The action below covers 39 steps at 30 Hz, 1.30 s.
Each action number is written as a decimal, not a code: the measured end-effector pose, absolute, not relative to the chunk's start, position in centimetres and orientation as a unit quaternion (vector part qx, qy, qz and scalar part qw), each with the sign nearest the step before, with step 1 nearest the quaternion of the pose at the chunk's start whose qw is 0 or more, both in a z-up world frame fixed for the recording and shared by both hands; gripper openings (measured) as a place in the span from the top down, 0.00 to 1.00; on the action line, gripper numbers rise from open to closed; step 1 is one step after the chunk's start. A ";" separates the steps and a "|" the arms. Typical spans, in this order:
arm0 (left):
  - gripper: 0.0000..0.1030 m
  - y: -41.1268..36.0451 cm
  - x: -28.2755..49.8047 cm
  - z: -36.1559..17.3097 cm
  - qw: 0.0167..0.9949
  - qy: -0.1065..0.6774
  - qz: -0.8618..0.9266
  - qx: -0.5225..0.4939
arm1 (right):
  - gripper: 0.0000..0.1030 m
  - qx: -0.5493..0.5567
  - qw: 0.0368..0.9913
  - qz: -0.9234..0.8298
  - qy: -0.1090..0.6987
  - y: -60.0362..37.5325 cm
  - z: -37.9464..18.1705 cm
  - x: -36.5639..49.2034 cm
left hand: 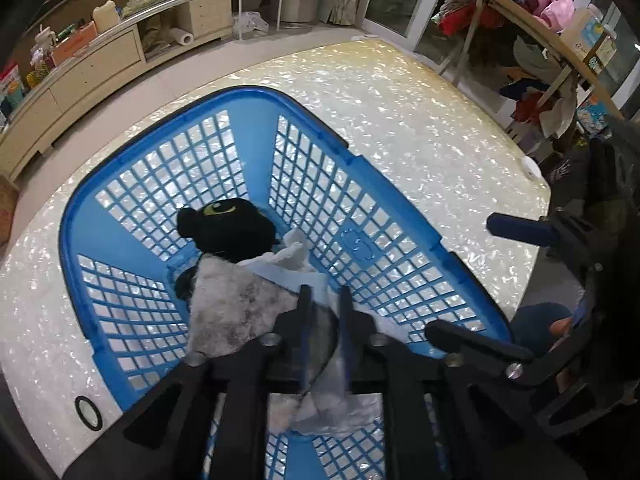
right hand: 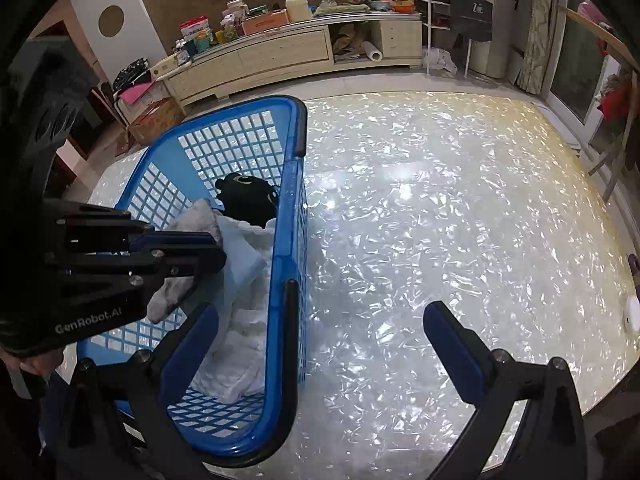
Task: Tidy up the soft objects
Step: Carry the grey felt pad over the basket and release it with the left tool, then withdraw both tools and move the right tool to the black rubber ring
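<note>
Nearest, the left hand-held gripper (left hand: 324,300) pinches a grey cloth (left hand: 236,304) over the blue basket (left hand: 168,104), which holds a black plush (left hand: 232,228) and white cloths (right hand: 244,344). Right hand-held gripper (right hand: 320,320) hangs open at the worktop's (right hand: 440,200) near edge.

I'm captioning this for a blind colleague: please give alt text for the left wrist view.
The left gripper, shut on a grey fluffy cloth, holds it over a blue mesh basket on a pearly table. A black plush toy and white cloths lie inside.
</note>
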<state>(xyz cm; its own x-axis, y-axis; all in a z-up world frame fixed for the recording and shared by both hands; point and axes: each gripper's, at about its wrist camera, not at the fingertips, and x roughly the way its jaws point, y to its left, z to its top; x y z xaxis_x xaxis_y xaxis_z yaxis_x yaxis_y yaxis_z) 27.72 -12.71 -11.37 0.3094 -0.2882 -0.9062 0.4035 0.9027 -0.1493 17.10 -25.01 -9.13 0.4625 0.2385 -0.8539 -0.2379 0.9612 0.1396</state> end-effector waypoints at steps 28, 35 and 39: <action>0.00 0.6 16.5 -0.5 0.905 0.407 -0.125 -0.001 | 0.00 -0.028 0.897 0.161 0.410 -18.7 -0.6 12.1; 0.00 5.6 13.3 0.3 0.914 0.395 -0.092 -0.017 | 0.00 -0.061 0.894 0.190 0.401 -13.9 -0.3 11.1; 0.00 8.5 11.9 -0.1 0.916 0.395 -0.067 -0.022 | 0.00 -0.075 0.889 0.207 0.402 -11.4 -0.7 10.9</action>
<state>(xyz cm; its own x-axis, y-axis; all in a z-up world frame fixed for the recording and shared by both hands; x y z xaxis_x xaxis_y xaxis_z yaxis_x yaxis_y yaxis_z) 11.86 8.52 -0.13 0.6784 -0.1400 -0.7213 0.1051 0.9901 -0.0934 10.87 -11.35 -0.68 0.5906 0.3085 -0.7456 -0.4288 0.9028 0.0339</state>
